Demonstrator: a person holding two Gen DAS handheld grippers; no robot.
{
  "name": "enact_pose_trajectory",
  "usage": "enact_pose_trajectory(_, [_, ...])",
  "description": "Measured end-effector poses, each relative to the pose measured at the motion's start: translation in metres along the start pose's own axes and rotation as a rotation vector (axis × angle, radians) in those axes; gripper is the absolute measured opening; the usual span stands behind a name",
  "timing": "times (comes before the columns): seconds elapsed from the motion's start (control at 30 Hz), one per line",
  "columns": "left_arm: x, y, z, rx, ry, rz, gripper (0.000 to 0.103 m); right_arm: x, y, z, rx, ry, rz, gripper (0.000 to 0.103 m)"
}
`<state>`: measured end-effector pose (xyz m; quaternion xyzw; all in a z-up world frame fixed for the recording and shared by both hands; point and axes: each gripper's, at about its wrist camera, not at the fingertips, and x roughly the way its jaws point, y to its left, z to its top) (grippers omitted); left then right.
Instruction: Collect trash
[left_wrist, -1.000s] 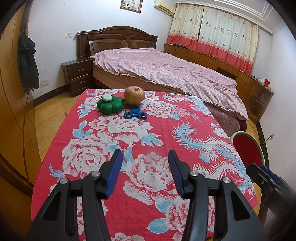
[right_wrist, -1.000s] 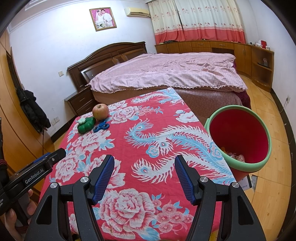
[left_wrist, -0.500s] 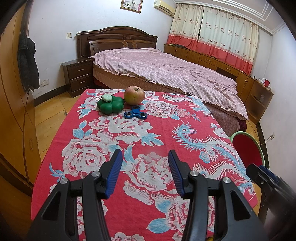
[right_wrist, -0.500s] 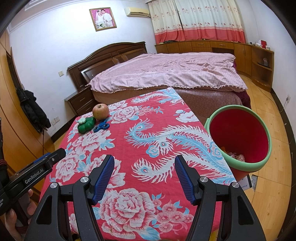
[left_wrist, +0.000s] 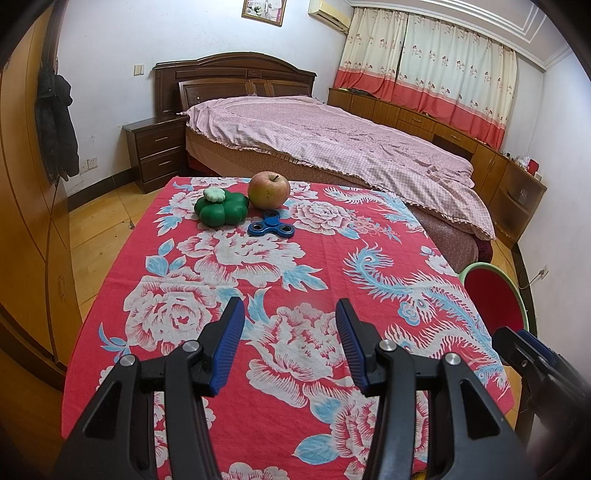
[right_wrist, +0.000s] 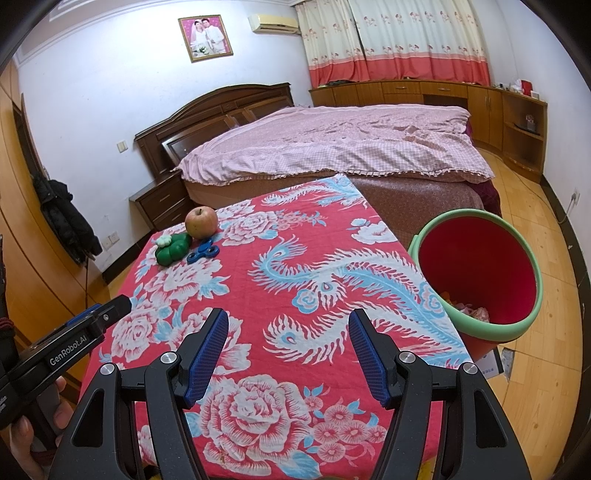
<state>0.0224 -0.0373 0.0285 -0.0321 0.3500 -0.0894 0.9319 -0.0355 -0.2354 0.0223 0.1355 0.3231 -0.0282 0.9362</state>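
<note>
Red floral tablecloth (left_wrist: 229, 258) is lying under both idle grippers: left gripper (left_wrist: 290, 332) and right gripper (right_wrist: 288, 350), jaws apart, empty. No trash is showing on the table; some is sitting in the red bucket (right_wrist: 480, 325) beside it. Collection likely finished; apple (left_wrist: 268, 190), green toy (left_wrist: 221, 209) and fidget spinner (left_wrist: 271, 226) are probably staying.

At my table's (left_wrist: 229, 280) far end, the spinner (left_wrist: 271, 228) lies before the apple (left_wrist: 268, 189); the bin (right_wrist: 480, 280) stands off its right edge.

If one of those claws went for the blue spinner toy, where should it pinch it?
Probably from above, fingers closing across one lobe of the spinner. It lies flat on the cloth, too thin for a side grip, and the apple sits close behind it, so come in over its near side.
</note>
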Motion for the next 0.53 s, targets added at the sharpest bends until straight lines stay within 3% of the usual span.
enact_pose_trajectory(0.53, [0.0008, 0.0007, -0.0005, -0.001, 0.003, 0.003, 0.051, 0.0011, 0.0001, -0.0011, 0.0, 0.002, 0.001, 0.069])
